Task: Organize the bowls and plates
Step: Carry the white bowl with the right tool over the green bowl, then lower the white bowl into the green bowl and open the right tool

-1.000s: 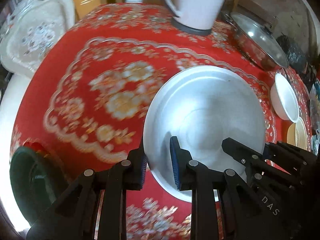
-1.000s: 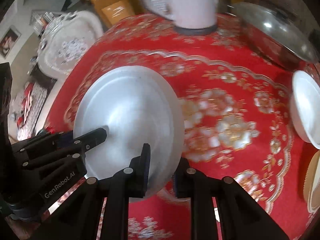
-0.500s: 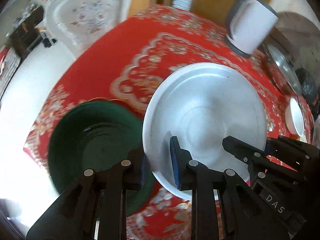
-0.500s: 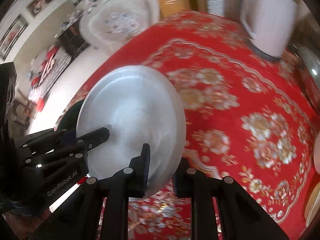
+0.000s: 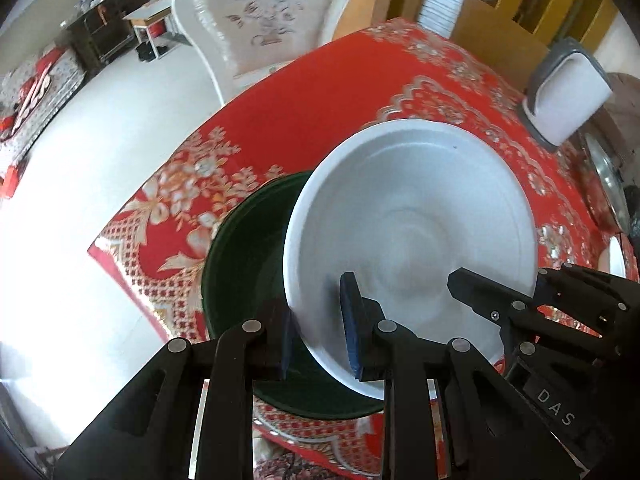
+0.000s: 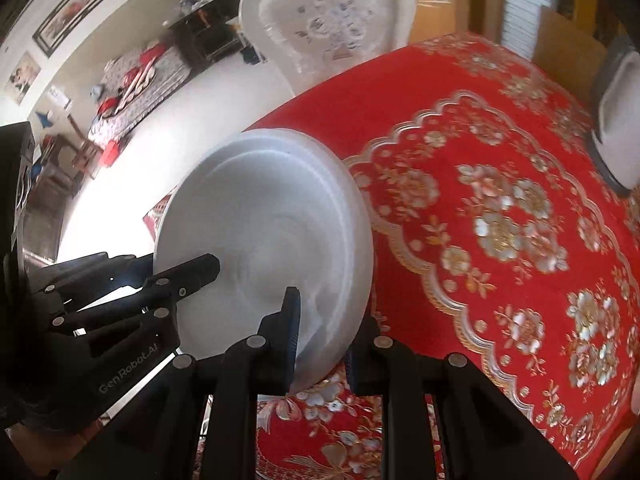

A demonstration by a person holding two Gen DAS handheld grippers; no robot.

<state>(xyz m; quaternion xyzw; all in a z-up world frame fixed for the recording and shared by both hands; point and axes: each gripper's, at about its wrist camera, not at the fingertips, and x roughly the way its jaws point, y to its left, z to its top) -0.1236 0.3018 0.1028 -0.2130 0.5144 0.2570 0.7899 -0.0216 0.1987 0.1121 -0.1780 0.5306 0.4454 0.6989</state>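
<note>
1. Left gripper [image 5: 320, 332]: both fingers are closed on the near-left rim of the white bowl [image 5: 412, 248], one blue pad inside the bowl and the other outside its wall.
2. Right gripper [image 6: 322, 344]: clamped on the opposite rim of the same white bowl [image 6: 272, 232], with one finger inside the bowl and the other behind its outer wall. The right gripper's fingers also show at the lower right of the left wrist view.
3. White bowl: held tilted, clear of the red tablecloth [image 5: 320, 92], with its left part above the dark green bowl [image 5: 248, 248].
4. Dark green bowl: sits on the tablecloth near the table's corner, partly hidden behind the white bowl. Contact between the two bowls cannot be determined.
5. White kettle [image 5: 568, 96]: stands on the far right side of the table, well apart from both bowls.
6. Glass pot lid [image 5: 606, 188]: lies at the right edge of the left wrist view, near the kettle.
7. White chair [image 5: 264, 20]: stands at the far side of the table, its patterned back facing the cameras.
</note>
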